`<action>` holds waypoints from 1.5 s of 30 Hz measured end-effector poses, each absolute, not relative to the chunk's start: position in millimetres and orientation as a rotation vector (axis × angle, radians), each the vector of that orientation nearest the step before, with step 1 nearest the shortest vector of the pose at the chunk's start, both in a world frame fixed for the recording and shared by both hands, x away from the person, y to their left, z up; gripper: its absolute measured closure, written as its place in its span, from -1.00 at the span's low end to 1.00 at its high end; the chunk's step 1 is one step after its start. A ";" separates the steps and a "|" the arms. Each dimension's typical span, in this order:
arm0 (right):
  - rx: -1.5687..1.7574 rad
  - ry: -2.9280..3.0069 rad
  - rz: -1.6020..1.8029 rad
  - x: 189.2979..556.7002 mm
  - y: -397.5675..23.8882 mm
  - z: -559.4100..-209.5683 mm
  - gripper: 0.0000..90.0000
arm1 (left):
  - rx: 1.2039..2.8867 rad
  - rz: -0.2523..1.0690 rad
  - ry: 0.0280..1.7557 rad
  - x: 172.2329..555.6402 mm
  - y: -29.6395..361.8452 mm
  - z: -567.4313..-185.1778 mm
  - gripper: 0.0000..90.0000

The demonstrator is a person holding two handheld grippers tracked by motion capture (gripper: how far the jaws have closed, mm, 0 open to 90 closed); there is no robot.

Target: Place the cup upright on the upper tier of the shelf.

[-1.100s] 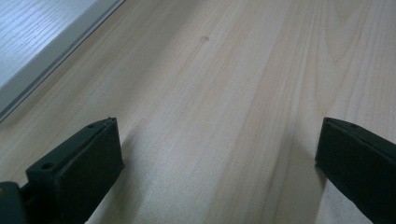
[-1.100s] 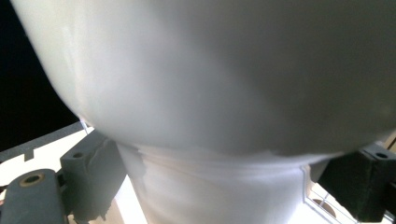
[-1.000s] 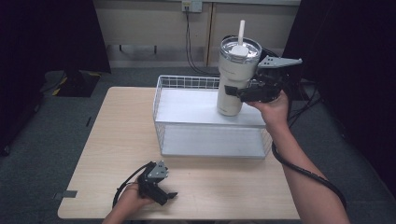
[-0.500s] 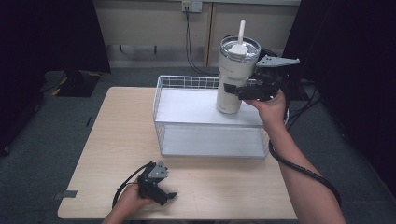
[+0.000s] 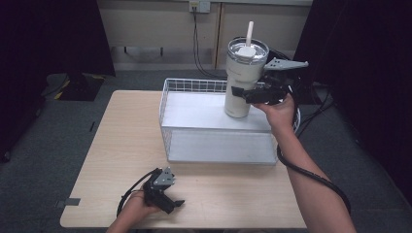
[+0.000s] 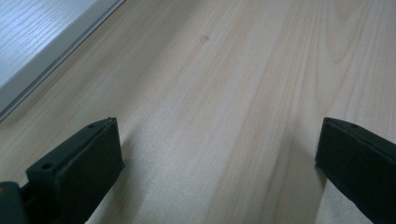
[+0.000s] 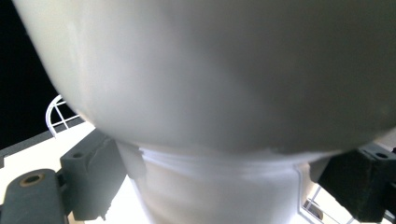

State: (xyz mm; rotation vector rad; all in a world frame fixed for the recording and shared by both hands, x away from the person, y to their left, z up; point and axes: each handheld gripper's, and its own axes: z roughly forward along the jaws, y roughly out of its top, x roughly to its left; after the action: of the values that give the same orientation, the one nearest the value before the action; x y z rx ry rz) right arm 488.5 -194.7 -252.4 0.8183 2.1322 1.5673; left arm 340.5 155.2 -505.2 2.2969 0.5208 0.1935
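A tall white tumbler (image 5: pixel 241 77) with a clear lid and a white straw stands upright over the right part of a white wire basket (image 5: pixel 167 111). My right gripper (image 5: pixel 243 93) is shut on its narrow lower part from the right. In the right gripper view the tumbler (image 7: pixel 210 70) looms close, with the black fingers (image 7: pixel 93 172) on either side of its base. Whether its base touches the basket floor I cannot tell. My left gripper (image 5: pixel 172 204) rests open on the wooden table (image 5: pixel 126 145) near the front edge, and nothing lies between its jaws (image 6: pixel 219 158).
The basket takes up the table's far right half, and its pale wall (image 6: pixel 37 56) shows at the upper left of the left gripper view. Bare wood lies left of and in front of the basket. Cables (image 5: pixel 311 174) trail from both grippers.
My right gripper has drifted slightly to the left with the tumbler. The left gripper has not moved.
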 end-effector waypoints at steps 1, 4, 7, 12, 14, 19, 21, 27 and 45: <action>0.819 2.135 1.562 489.0 -195.0 -252.9 -0.77 | 2.297 0.193 0.521 340.5 155.2 -505.2 -1.00; 0.826 2.134 1.558 490.0 -195.2 -254.5 -0.77 | 2.296 0.193 0.522 340.5 155.1 -505.2 -1.00; 0.834 2.131 1.555 491.2 -196.7 -256.5 -0.77 | 2.297 0.193 0.521 340.5 155.2 -505.2 -1.00; 0.846 2.123 1.565 491.9 -198.0 -259.4 -0.77 | 2.295 0.193 0.523 340.5 155.1 -505.3 -1.00; 0.843 2.123 1.565 491.9 -198.3 -259.7 -0.77 | 2.295 0.193 0.522 340.5 155.1 -505.2 -1.00; 0.838 2.118 1.564 490.4 -197.6 -260.8 -0.78 | 2.297 0.195 0.524 340.3 155.2 -505.2 -1.00; 0.824 2.113 1.559 488.1 -197.3 -261.8 -0.78 | 2.296 0.197 0.525 340.3 155.3 -505.2 -1.00; 0.815 2.098 1.564 485.9 -197.9 -264.3 -0.79 | 2.296 0.197 0.525 340.2 155.3 -505.2 -1.00; 0.848 2.063 1.549 479.5 -198.1 -269.2 -0.80 | 2.296 0.196 0.525 340.2 155.3 -505.2 -1.00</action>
State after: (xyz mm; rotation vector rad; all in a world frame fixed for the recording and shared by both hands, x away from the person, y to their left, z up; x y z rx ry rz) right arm 479.5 -198.1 -269.2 0.8477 2.0627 1.5489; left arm 340.2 155.3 -505.2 2.2961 0.5252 0.1965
